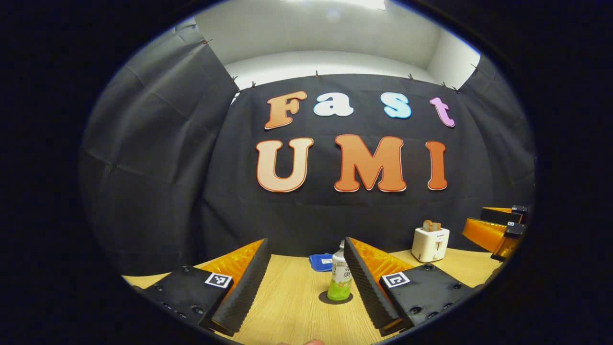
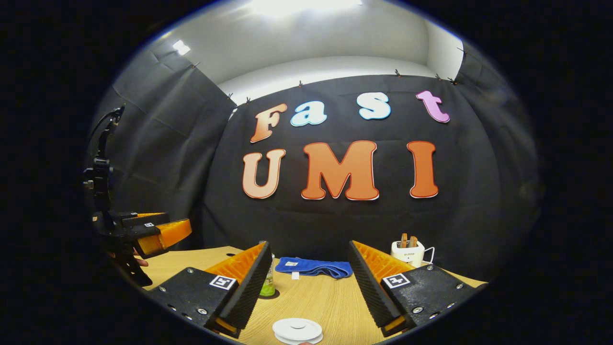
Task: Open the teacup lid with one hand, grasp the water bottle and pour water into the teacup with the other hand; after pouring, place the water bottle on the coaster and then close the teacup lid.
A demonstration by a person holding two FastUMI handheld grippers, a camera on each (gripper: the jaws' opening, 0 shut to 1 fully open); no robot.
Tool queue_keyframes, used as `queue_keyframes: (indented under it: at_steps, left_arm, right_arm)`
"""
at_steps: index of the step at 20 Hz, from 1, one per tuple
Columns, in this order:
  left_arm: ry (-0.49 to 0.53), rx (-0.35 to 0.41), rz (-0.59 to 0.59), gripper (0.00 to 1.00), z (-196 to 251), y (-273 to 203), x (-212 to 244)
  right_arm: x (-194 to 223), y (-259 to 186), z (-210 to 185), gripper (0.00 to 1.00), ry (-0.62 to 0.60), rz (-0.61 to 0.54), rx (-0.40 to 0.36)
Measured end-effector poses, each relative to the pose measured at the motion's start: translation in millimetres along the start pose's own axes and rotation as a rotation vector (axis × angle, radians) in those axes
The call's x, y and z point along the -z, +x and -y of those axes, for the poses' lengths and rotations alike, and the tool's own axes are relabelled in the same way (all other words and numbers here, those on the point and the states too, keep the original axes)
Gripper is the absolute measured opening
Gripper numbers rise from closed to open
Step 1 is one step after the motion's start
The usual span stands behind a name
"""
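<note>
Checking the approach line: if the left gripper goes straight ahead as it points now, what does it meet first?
Most likely the small clear plastic water bottle with the green label, upright on a dark round coaster on the wooden table. It stands between the open left gripper fingers, nearer the right one. Depth is unclear.

bottle (image 1: 339,278) upright on dark coaster (image 1: 335,298) | teacup lid (image 2: 297,330) on

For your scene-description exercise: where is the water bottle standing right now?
In the left gripper view, the water bottle stands upright on a dark coaster on the wooden table, just before the blue cloth.
</note>
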State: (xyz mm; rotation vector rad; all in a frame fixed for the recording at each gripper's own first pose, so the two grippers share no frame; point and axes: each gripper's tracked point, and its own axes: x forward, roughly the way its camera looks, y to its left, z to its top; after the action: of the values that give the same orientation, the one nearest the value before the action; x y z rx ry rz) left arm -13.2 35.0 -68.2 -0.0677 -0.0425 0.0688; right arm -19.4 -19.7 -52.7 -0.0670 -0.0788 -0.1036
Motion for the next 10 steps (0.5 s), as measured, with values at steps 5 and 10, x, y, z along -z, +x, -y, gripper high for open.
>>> queue_keyframes:
  at_steps: [5,10]
  left_arm:
    - [0.033,-0.007,-0.048,0.97,0.9,0.7,11.7]
    - [0.032,-0.006,-0.048,0.98,1.6,7.0,9.5]
  right_arm:
    - [6.8,2.7,-3.3,0.97,0.027,-0.029,-0.019]
    - [2.8,6.3,-1.3,0.96,0.005,-0.014,0.002]
